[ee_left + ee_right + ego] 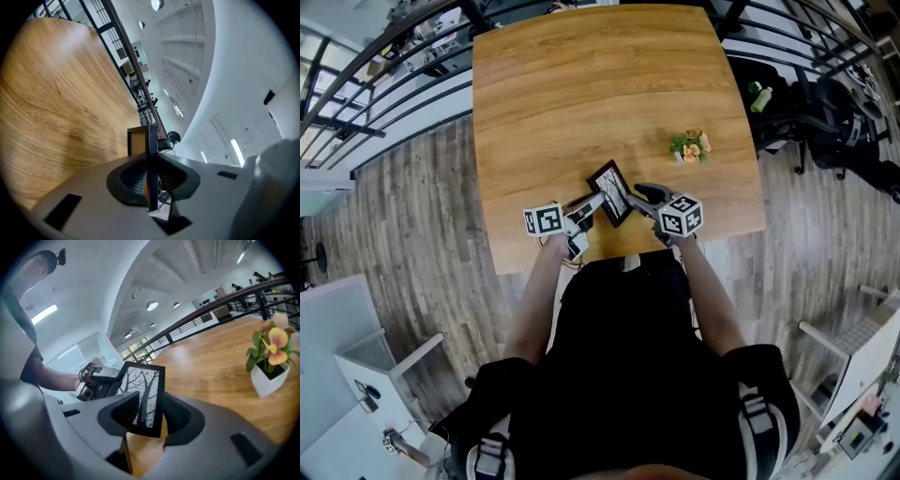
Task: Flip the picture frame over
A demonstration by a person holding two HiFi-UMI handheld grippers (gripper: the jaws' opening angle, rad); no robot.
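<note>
A small black picture frame [611, 190] with a tree print is held up over the front of the wooden table [581, 94]. My left gripper [592, 203] is shut on its left edge. In the left gripper view the frame [140, 143] stands edge-on, pinched between the pads of that gripper [149, 180]. My right gripper [643, 195] is at the frame's right side. In the right gripper view the frame [145, 394] stands slanted in the gap of that gripper [151, 416], printed face showing. The jaws are open around its lower corner, and the left gripper [101, 378] is visible behind it.
A small white pot with orange flowers [691, 147] [272, 366] stands on the table to the right of the frame. Black railings [384, 56] run behind the table. The person's torso is close to the table's front edge [628, 246].
</note>
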